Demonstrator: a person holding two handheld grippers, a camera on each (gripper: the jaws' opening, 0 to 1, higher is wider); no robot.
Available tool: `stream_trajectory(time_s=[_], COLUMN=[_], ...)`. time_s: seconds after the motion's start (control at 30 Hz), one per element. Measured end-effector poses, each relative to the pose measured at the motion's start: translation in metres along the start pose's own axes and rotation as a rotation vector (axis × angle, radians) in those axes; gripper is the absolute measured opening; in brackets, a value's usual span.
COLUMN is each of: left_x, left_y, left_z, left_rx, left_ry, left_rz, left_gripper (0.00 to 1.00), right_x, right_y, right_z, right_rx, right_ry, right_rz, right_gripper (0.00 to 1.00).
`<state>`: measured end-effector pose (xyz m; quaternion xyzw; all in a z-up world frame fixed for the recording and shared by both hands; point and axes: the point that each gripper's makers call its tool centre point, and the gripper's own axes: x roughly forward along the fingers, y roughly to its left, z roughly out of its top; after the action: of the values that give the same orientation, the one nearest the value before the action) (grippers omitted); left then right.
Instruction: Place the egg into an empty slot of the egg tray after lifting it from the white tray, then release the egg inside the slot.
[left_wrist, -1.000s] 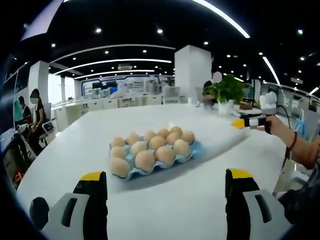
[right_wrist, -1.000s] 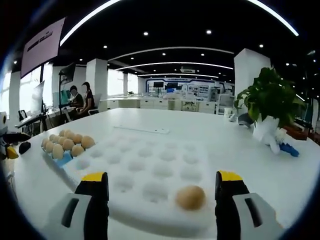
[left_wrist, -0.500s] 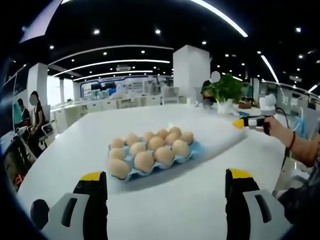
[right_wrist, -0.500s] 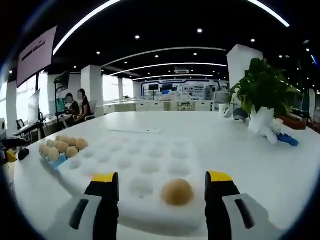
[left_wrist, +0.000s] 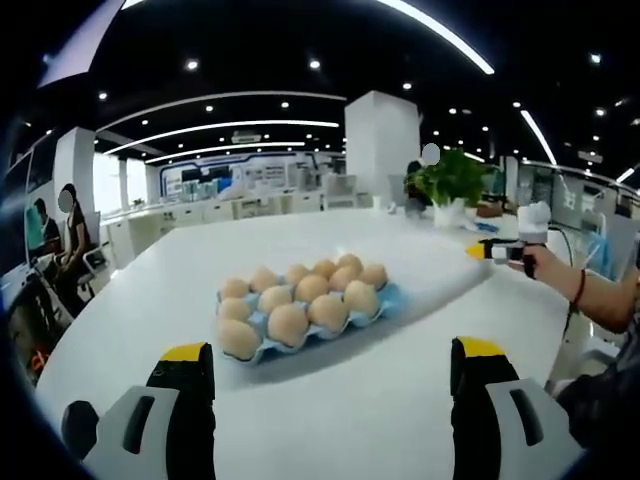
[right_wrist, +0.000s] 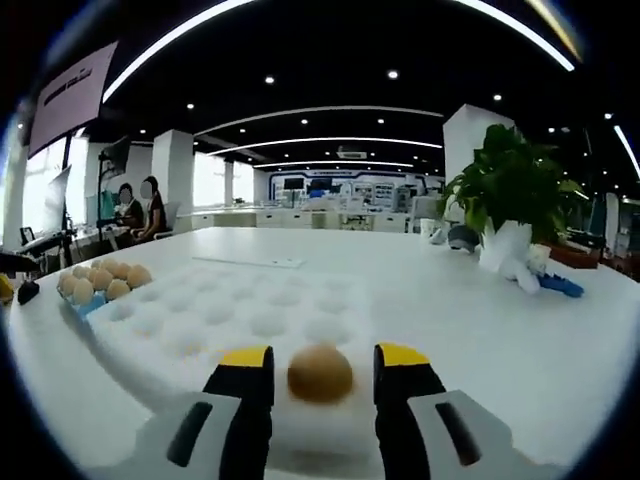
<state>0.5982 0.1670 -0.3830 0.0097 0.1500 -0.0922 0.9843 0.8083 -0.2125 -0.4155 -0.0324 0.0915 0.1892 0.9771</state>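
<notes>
While its jaws flank the egg (right_wrist: 320, 373), the right tool (right_wrist: 323, 362) stands narrowed.

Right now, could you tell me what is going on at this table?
A person is working with two handheld grippers. The right gripper has its jaws set closely on either side of the single egg on the white tray; whether they already touch it is unclear. The left gripper hangs open before the blue egg tray, which looks nearly full of eggs.
</notes>
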Motion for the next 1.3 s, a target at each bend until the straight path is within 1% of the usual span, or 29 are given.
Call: stream_trajectory(time_s=[0.03,0.07,0.1,0.2,0.27,0.33,0.43,0.5,0.53,0.57,0.6,0.63,0.77,0.87,0.97,1.07,1.13,1.2,1.3], left_x=[0.000,0.000,0.001,0.002,0.001,0.001,-0.001,-0.001,0.000,0.000,0.000,0.000,-0.001,0.000,0.001,0.000,0.000,0.000,0.000], left_y=[0.000,0.000,0.001,0.000,-0.002,-0.002,0.000,0.000,-0.001,-0.002,-0.003,-0.004,-0.004,-0.002,-0.003,-0.003,-0.001,0.000,-0.001], left_z=[0.000,-0.001,-0.002,-0.005,-0.003,-0.002,-0.001,-0.002,-0.003,-0.003,-0.001,0.000,0.004,0.000,0.000,0.000,0.000,-0.001,-0.002], left_rx=[0.000,0.000,0.000,0.000,0.005,0.006,0.008,0.010,0.016,0.018,0.027,0.030,0.031,0.039,0.041,0.047,0.045,0.038,0.038], left_ry=[0.001,0.002,0.005,0.018,0.015,0.009,0.009,0.016,0.024,0.025,0.024,0.022,0.008,0.024,0.027,0.030,0.031,0.030,0.035], left_rz=[0.000,0.001,0.002,0.003,0.001,0.000,0.008,0.005,0.001,0.001,-0.001,-0.002,-0.003,0.002,-0.004,-0.005,0.001,0.003,0.003], left_gripper=[1.00,1.00,1.00,1.00,1.00,1.00,1.00,1.00,1.00,1.00,1.00,1.00,1.00,1.00,1.00,1.00,1.00,1.00,1.00], right_x=[0.000,-0.001,-0.001,0.001,0.000,-0.002,-0.007,-0.005,-0.003,-0.002,0.001,0.002,0.001,0.000,0.000,-0.001,-0.007,-0.008,-0.011], right_y=[0.000,0.000,-0.002,0.001,0.001,0.000,0.003,0.004,0.001,0.001,-0.001,-0.004,0.001,0.000,0.001,0.000,0.000,0.000,0.002], right_z=[0.000,0.004,0.003,0.000,0.002,0.000,0.001,0.000,0.000,0.000,0.001,0.000,0.000,0.000,0.000,0.001,0.005,0.009,0.017], right_rx=[0.001,0.008,-0.002,0.001,0.009,0.013,-0.027,-0.031,0.018,0.031,0.058,0.048,0.002,0.035,0.015,0.026,0.030,0.022,-0.014], right_ry=[-0.001,-0.028,-0.028,-0.014,-0.021,-0.008,0.003,-0.003,-0.008,-0.008,-0.019,-0.018,-0.018,-0.018,-0.017,-0.021,-0.034,-0.049,-0.065], right_rz=[0.001,-0.006,-0.017,-0.004,-0.019,-0.044,-0.068,-0.064,-0.057,-0.055,-0.038,-0.040,-0.045,-0.047,-0.054,-0.049,-0.051,-0.052,-0.056], right_gripper=[0.35,0.34,0.33,0.29,0.28,0.28,0.28,0.27,0.27,0.27,0.27,0.27,0.26,0.26,0.26,0.26,0.26,0.26,0.26])
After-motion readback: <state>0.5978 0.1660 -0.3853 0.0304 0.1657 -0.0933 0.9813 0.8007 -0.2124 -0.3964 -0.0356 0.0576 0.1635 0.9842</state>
